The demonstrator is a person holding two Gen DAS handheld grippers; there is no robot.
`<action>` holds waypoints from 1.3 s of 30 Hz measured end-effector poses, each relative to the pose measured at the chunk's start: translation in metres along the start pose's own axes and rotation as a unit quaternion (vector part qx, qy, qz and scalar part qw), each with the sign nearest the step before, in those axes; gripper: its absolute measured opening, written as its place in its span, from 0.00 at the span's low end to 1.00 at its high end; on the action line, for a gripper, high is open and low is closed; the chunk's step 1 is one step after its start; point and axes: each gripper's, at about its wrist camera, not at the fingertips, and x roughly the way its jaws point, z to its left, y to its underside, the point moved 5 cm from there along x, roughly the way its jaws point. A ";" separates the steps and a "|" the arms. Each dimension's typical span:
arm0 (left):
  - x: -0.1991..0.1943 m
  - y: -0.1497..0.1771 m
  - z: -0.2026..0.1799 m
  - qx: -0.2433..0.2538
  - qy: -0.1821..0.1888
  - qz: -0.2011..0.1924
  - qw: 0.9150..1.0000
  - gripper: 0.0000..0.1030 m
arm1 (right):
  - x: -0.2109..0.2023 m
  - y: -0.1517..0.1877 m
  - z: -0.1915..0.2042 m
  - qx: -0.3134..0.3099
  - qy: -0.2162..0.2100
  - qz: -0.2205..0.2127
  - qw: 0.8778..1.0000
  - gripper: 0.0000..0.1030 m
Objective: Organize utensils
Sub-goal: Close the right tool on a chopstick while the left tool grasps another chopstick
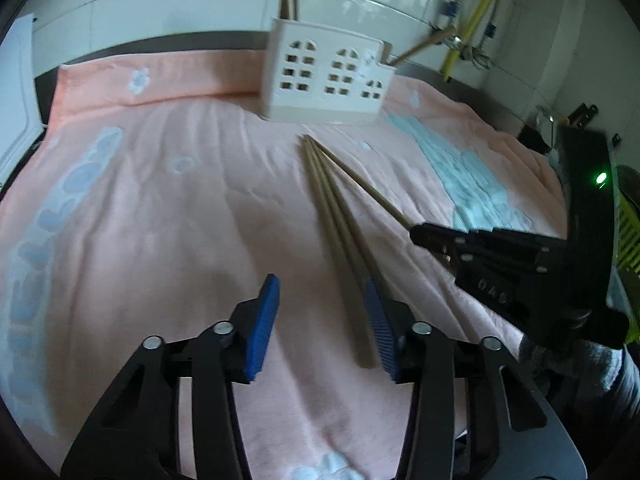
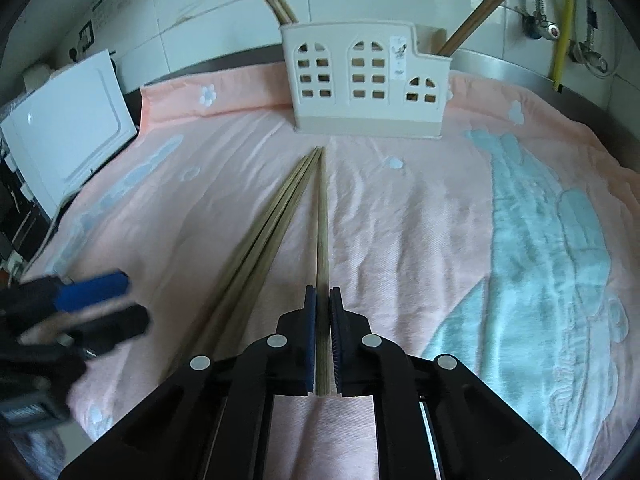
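A white holder (image 2: 366, 80) shaped like a house stands upright at the far side of a pink towel (image 2: 400, 240), with chopsticks sticking out of it. My right gripper (image 2: 323, 300) is shut on one chopstick (image 2: 322, 220) that points at the holder. Two more chopsticks (image 2: 264, 232) lie on the towel just left of it. In the left wrist view the holder (image 1: 324, 80) is ahead, the loose chopsticks (image 1: 336, 232) lie by my right finger, and my left gripper (image 1: 324, 296) is open and empty. The right gripper (image 1: 432, 236) holds its chopstick (image 1: 368, 188) at the right.
A white appliance (image 2: 68, 128) stands at the towel's left edge. White tiled wall with a yellow hose (image 2: 564, 20) and taps runs behind the holder. The left gripper (image 2: 92, 300) shows blurred at the left of the right wrist view.
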 end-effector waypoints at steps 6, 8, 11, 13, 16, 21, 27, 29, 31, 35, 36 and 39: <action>0.018 0.002 -0.011 0.003 0.011 0.020 1.000 0.18 | -0.016 -0.003 -0.003 0.009 -0.009 -0.017 1.000 0.06; 0.023 0.001 -0.013 0.006 0.007 0.024 1.000 0.17 | -0.020 -0.003 -0.005 0.011 -0.011 -0.022 1.000 0.06; 0.030 0.002 -0.013 0.005 0.000 0.031 1.000 0.12 | -0.023 -0.004 -0.007 0.016 -0.015 -0.027 0.999 0.06; 0.034 0.001 -0.011 0.000 0.001 0.036 0.999 0.12 | -0.025 -0.004 -0.008 0.019 -0.016 -0.030 0.999 0.06; 0.037 0.000 -0.013 0.005 -0.008 0.036 0.999 0.12 | -0.027 -0.005 -0.010 0.020 -0.018 -0.033 0.999 0.06; 0.042 -0.001 -0.018 0.012 -0.030 0.039 0.999 0.12 | -0.029 -0.005 -0.013 0.025 -0.020 -0.035 0.999 0.06; 0.044 -0.002 -0.022 0.014 -0.059 0.034 0.998 0.11 | -0.032 -0.005 -0.016 0.027 -0.020 -0.040 0.999 0.06; 0.043 -0.003 -0.020 0.011 -0.056 0.034 0.998 0.08 | -0.034 -0.006 -0.016 0.027 -0.019 -0.043 0.999 0.06; 0.041 -0.005 -0.016 0.005 -0.051 0.035 0.998 0.07 | -0.038 -0.008 -0.017 0.026 -0.018 -0.047 0.998 0.06; 0.028 -0.016 -0.008 0.001 -0.050 0.015 0.999 0.05 | -0.047 -0.017 -0.020 0.027 -0.018 -0.060 0.998 0.06; 0.023 -0.021 -0.006 0.000 -0.047 0.006 0.999 0.05 | -0.049 -0.019 -0.020 0.027 -0.019 -0.063 0.997 0.06; 0.009 -0.033 -0.004 -0.002 -0.037 -0.016 0.999 0.05 | -0.057 -0.027 -0.022 0.023 -0.018 -0.075 0.997 0.06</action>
